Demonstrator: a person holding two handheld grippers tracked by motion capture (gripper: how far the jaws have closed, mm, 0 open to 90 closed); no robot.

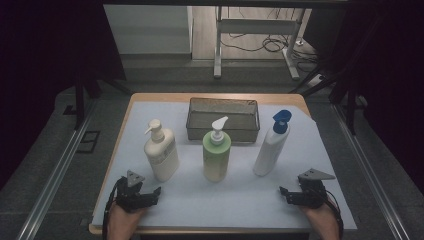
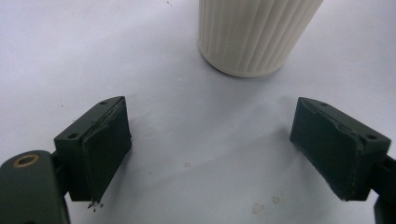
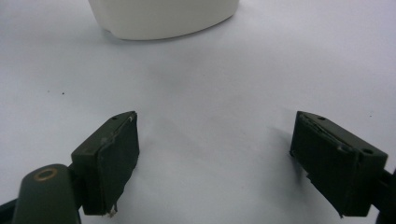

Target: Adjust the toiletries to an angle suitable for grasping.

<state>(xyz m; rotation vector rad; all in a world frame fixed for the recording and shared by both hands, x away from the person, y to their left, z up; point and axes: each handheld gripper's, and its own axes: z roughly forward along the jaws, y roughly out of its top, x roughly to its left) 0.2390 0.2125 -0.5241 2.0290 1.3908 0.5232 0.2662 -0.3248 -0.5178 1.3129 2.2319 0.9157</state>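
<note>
though its label (image 1: 161, 156) looks unreadable, cream bottle (image 1: 161, 151) stands upright.

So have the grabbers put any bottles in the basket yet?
Not yet. The wire basket holds nothing, and the cream bottle, green bottle and white bottle all stand in front of it. The left gripper and right gripper sit open, holding nothing. If the bottles go in, every one is left.

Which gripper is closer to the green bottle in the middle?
Left. The left gripper sits just off the near left side of the green bottle, next to the cream bottle. The right gripper rests farther off, at its near right, past the white bottle.
</note>
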